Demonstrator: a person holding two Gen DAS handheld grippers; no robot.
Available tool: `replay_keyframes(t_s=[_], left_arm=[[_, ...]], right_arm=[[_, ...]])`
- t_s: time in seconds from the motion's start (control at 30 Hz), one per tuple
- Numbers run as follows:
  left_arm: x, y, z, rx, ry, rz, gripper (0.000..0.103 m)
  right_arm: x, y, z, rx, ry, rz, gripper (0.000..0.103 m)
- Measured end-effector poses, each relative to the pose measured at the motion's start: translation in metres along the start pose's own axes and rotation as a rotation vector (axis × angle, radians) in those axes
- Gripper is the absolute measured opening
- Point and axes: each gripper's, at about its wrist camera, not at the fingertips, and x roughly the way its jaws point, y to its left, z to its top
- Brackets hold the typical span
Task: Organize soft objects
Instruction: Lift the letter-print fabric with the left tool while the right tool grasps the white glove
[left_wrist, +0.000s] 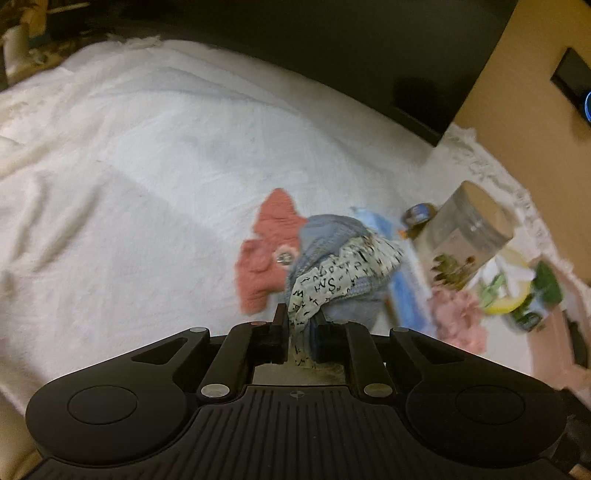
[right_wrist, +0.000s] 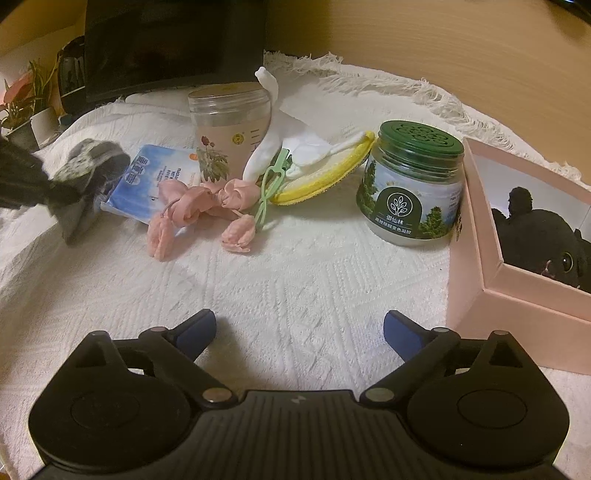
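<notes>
Left wrist view: my left claw (left_wrist: 301, 325) is clenched on a white cloth printed with black letters (left_wrist: 332, 280), which is bunched together with a blue knitted fabric (left_wrist: 328, 236); whether the blue fabric is also pinched I cannot tell. The bundle hangs before the claw, over the white textured cover (left_wrist: 147, 166) of the worktop. A coral knitted piece (left_wrist: 266, 251) lies on the cover just left of and behind the bundle. The view is blurred.

Right wrist view: my right claw (right_wrist: 299, 334) is released, its blue-padded fingers (right_wrist: 195, 332) spread wide over bare cover with nothing between them. Ahead lie the pink fabric flowers (right_wrist: 199, 210), with a green plastic clip (right_wrist: 269, 188) beside them. Behind stand a clear jar with a flower print (right_wrist: 225, 136) and a green-lidded jar (right_wrist: 413, 184). A white soft toy (right_wrist: 273, 122) leans on a round yellow-edged pad (right_wrist: 321, 173). A blue wipes packet (right_wrist: 144, 181) lies at left, next to the blurred bundle held by the left claw (right_wrist: 22, 181). At the right edge, a pink box (right_wrist: 480, 266) holds a black plush toy (right_wrist: 539, 240).
</notes>
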Motion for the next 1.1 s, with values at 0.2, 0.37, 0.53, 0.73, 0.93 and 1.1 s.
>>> replay_keyframes(t_s=[0.2,0.37,0.53,0.73,0.93,1.1], left_arm=[[-0.013,0.02,0.006,-0.064,-0.069,0.114,0.013],[-0.005,0.03,0.01,-0.158,-0.086,-0.038,0.015],[-0.001,-0.003,0.011,0.028,-0.101,-0.103,0.022],[0.012,-0.01,0.019,0.014,-0.133,0.059,0.024],[0.045,-0.002,0.03,-0.036,-0.114,0.162,0.031],[0.048,0.006,0.022,-0.061,-0.129,0.112,0.033]], right_arm=[[0.003,-0.001,0.003,-0.008,0.022,0.016,0.103],[0.003,-0.001,0.002,-0.016,0.019,0.022,0.103],[0.003,-0.001,0.001,-0.015,0.012,0.022,0.103],[0.003,0.0,0.002,-0.015,0.01,0.019,0.103],[0.003,0.0,0.002,-0.018,0.011,0.018,0.103],[0.001,0.008,0.018,-0.098,0.034,0.049,0.09]])
